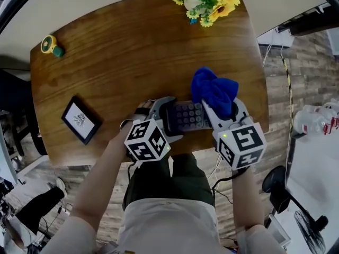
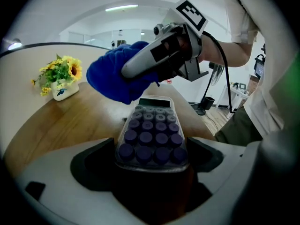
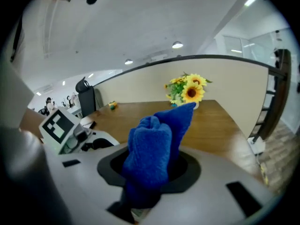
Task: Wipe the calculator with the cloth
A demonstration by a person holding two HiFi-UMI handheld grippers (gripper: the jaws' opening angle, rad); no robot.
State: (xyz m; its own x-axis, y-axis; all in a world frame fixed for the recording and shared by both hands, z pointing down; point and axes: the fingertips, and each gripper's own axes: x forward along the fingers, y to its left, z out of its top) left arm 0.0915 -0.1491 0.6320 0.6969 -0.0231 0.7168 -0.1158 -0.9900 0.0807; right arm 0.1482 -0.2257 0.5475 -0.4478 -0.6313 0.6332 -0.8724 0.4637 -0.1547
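Note:
A calculator [image 1: 185,116] with round purple keys is held at the table's near edge; my left gripper [image 1: 168,119] is shut on its key end [image 2: 151,144]. A bunched blue cloth [image 1: 213,90] is clamped in my right gripper [image 1: 219,111], which sits just right of the calculator. In the left gripper view the cloth [image 2: 115,75] hangs over the calculator's display end, with the right gripper [image 2: 159,55] above it; whether cloth and display touch I cannot tell. The right gripper view is filled by the cloth [image 3: 152,151] standing up from between the jaws.
The wooden table [image 1: 122,62] carries a sunflower pot [image 1: 207,0] at the far right edge, a small yellow and green object [image 1: 51,45] at far left, and a black framed picture [image 1: 81,119] at near left. Floor and cables lie beyond the right edge.

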